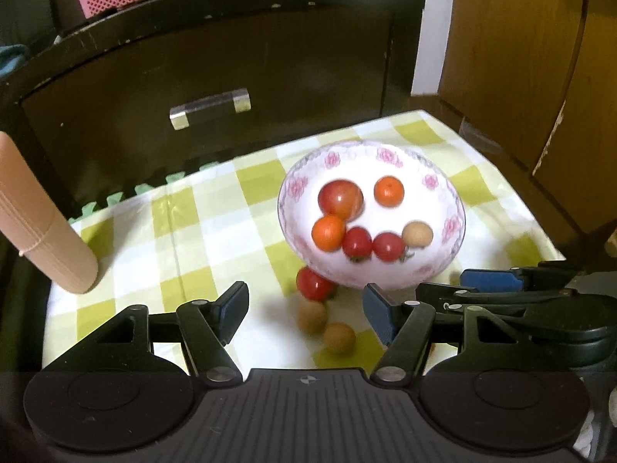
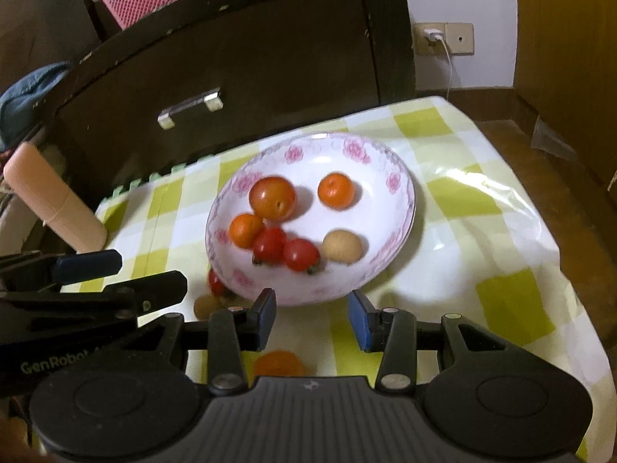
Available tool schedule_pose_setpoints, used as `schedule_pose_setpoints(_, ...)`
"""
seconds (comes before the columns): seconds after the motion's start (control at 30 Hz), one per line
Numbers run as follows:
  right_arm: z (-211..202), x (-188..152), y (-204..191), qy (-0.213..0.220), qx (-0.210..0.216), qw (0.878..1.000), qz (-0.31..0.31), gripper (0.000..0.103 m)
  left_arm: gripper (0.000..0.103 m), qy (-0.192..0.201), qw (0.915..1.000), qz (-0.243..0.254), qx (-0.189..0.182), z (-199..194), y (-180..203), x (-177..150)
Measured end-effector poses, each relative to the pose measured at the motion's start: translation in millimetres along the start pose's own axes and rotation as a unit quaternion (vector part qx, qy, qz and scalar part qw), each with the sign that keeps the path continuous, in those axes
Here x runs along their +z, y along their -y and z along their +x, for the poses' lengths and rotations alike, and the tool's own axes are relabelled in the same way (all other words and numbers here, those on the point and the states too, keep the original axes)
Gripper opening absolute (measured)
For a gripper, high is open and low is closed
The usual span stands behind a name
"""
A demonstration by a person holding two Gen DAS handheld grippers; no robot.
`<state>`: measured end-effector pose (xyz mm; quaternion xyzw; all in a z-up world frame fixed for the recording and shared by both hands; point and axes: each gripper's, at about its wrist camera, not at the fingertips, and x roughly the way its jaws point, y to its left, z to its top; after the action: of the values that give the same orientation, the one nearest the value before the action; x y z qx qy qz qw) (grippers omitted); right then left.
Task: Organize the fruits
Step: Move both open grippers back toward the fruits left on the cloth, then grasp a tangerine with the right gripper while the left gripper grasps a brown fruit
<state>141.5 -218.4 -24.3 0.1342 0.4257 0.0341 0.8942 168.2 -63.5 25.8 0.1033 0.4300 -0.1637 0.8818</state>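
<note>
The left claw point(image 1: 304, 314) is held spread and empty, low in the frame over loose fruit point(image 1: 314, 284) on the tabletop point(image 1: 185, 231), presumably for transfer into the bowl point(image 1: 455, 227), while the right claw point(image 2: 312, 318) is likewise kept parted and empty.

1. Left gripper point(image 1: 304, 310): we hold it angled downward, jaws parted wide, nothing between the blue pads.
2. Right gripper point(image 2: 312, 318): we hold it alongside, likewise angled downward, jaws narrower, gap empty.

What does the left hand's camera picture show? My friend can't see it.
A flowered bowl holding six small fruits sits on a green-checked cloth. The open left gripper hangs above a cherry tomato and two brown fruits outside it.
</note>
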Motion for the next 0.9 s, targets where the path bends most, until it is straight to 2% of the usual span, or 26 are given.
schedule_pose_setpoints(0.27,2,-17,-4,-0.026,0.009,0.999,-0.019,0.040,0.072,-0.016,0.9997,0.017,0.001,-3,0,-19)
schedule_pose_setpoints(0.4,6,-23,-12,-0.043,0.020,0.998,-0.047,0.040,0.076,-0.030,0.9994,0.019,0.003,-1,-6,-28)
schedule_pose_setpoints(0.63,15,-26,-15,-0.050,0.028,0.996,-0.065,0.047,0.077,-0.041,0.9991,0.010,-0.008,8,-16,-32)
schedule_pose_setpoints(0.9,15,-28,-23,-0.060,0.028,0.992,-0.108,0.048,0.078,-0.060,0.9980,0.012,-0.012,18,-23,-38)
